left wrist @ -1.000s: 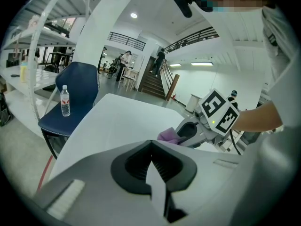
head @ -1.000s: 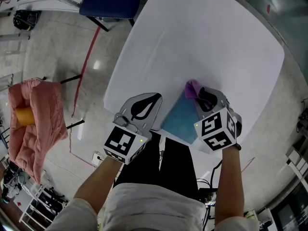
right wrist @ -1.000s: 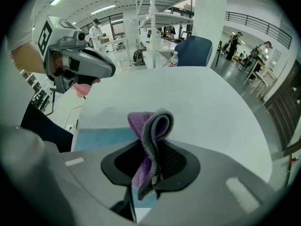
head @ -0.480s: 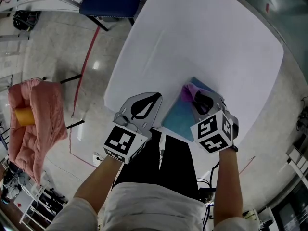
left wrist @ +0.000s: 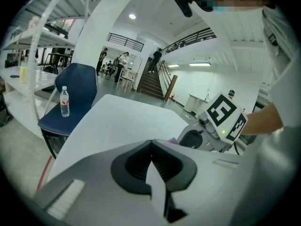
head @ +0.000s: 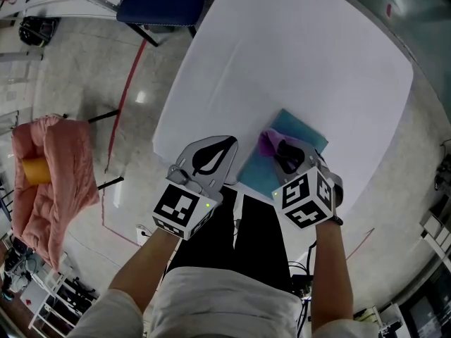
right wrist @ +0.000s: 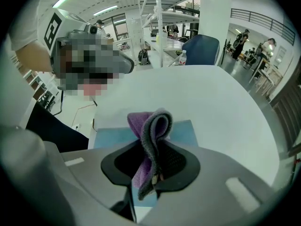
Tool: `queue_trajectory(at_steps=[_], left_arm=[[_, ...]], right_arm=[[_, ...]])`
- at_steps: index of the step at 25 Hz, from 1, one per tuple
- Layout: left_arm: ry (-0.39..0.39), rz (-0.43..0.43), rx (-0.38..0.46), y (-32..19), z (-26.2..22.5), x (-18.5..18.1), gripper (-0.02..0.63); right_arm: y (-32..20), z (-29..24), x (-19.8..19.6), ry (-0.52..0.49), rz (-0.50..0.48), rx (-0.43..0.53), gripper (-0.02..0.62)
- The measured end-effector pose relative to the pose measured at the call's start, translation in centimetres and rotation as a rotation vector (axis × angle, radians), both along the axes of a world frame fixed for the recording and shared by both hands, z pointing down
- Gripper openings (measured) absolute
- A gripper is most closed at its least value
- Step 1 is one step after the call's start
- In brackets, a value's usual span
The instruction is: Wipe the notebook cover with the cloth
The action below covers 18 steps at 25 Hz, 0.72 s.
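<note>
A light blue notebook (head: pixel 299 134) lies near the front edge of the white table (head: pixel 296 55). My right gripper (head: pixel 282 152) is over the notebook's middle, shut on a folded purple cloth (head: pixel 268 142) that rests on the cover. The right gripper view shows the cloth (right wrist: pixel 153 128) pinched between the jaws of that gripper (right wrist: pixel 151 171), with the notebook (right wrist: pixel 110 136) beneath. My left gripper (head: pixel 211 158) sits at the table's front edge, left of the notebook, shut and holding nothing. From the left gripper (left wrist: pixel 157 182), the right gripper (left wrist: pixel 200 139) shows close by on the right.
A dark blue chair (head: pixel 165 2) stands at the table's far left corner, with a water bottle (left wrist: pixel 64 102) on its seat. Pink fabric (head: pixel 53 182) is draped over a stand on the floor at the left. The person's legs are against the table's front edge.
My right gripper has slid the cloth left and toward the near edge across the cover, so the notebook's far right corner is now uncovered. The left gripper has not moved.
</note>
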<state>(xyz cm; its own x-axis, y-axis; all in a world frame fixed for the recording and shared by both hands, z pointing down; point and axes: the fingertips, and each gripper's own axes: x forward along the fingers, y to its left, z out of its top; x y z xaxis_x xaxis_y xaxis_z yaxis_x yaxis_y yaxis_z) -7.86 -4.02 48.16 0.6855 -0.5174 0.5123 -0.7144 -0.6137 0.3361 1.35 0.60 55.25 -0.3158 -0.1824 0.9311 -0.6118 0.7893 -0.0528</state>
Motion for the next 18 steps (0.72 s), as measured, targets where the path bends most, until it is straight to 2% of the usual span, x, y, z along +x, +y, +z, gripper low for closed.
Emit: queue_trajectory(at_steps=[18], left_arm=[[0.000, 0.013, 0.007, 2.2, -0.3, -0.1, 0.000]], right_arm=[[4.7, 0.1, -2.8, -0.044, -0.014, -0.051, 0.112]])
